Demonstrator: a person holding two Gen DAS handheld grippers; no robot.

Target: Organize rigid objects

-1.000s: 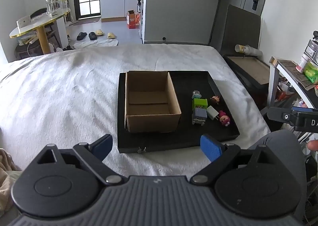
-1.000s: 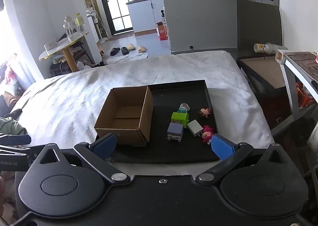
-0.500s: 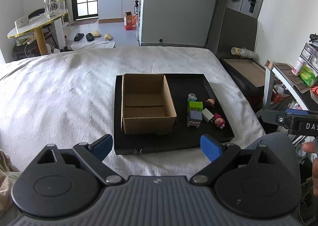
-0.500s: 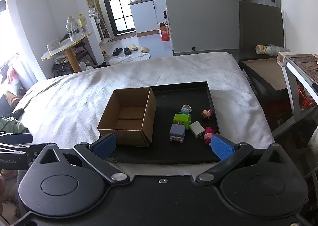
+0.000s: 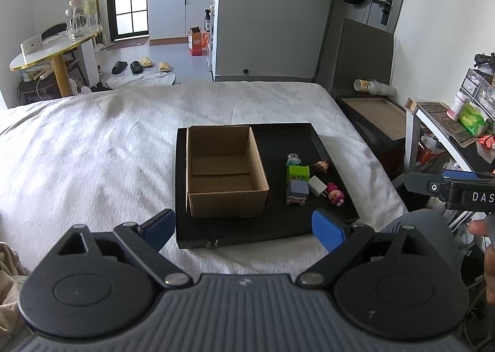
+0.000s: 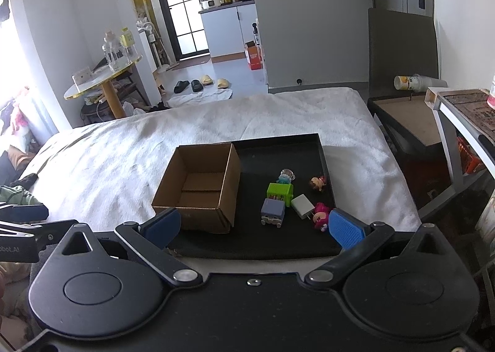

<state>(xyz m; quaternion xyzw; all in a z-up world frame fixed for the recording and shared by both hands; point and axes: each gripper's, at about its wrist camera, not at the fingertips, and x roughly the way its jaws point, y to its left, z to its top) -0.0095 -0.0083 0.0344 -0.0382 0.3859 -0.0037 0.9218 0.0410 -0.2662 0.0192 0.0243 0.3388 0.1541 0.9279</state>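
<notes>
A black tray lies on the white bed. An open, empty cardboard box stands on its left half. On its right half lie several small toys: a green block, a purple-grey toy car, a white charger plug, a pink figure, a brown-haired figure and a teal figure. My left gripper and right gripper are both open and empty, held short of the tray's near edge.
The white bed cover spreads around the tray. A low dark side table and a shelf with clutter stand to the right. A round table and slippers are on the floor beyond the bed.
Both grippers have drawn back and up a little, so the tray and box look smaller and farther away. Nothing on the tray has moved.
</notes>
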